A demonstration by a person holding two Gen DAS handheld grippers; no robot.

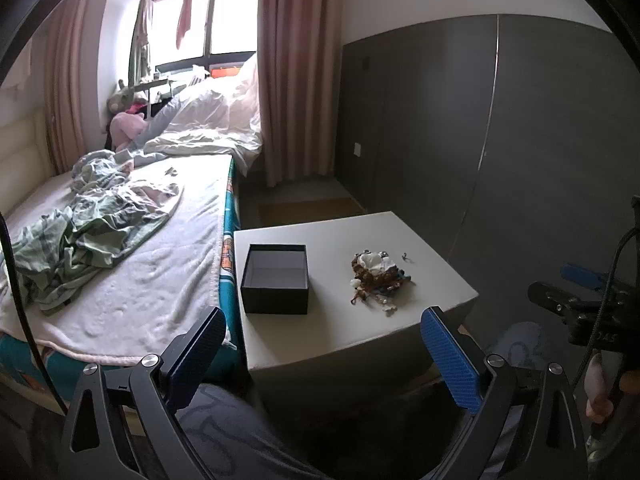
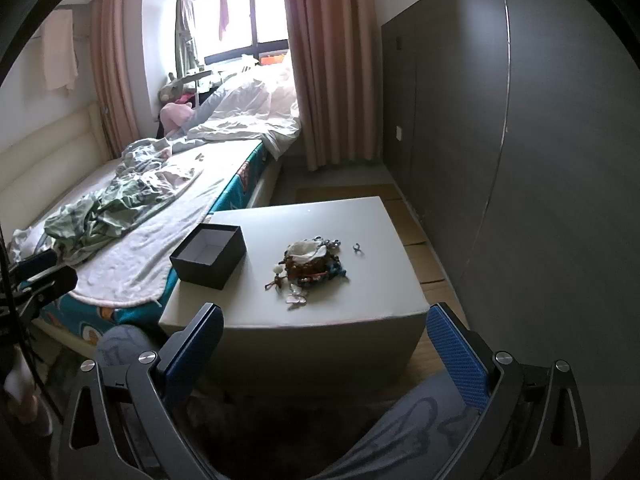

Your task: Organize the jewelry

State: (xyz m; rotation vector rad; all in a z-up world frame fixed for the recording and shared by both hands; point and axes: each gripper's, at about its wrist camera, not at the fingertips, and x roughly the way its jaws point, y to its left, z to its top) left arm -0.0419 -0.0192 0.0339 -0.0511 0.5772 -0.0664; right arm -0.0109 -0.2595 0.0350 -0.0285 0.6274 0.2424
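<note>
A tangled pile of jewelry (image 1: 376, 276) lies on a white bedside table (image 1: 320, 332), with one small ring (image 1: 407, 257) apart to its right. An open, empty black box (image 1: 276, 278) stands on the table's left side. The pile (image 2: 310, 266), the ring (image 2: 357, 248) and the box (image 2: 209, 255) also show in the right wrist view. My left gripper (image 1: 326, 320) is open and empty, held short of the table's near edge. My right gripper (image 2: 328, 316) is open and empty, also short of the near edge.
A bed (image 1: 132, 272) with crumpled clothes and a white towel adjoins the table's left side. A grey wardrobe wall (image 1: 500, 140) runs along the right. The person's knees (image 2: 400, 432) are below the grippers. Pink curtains (image 2: 332, 60) hang beside the window.
</note>
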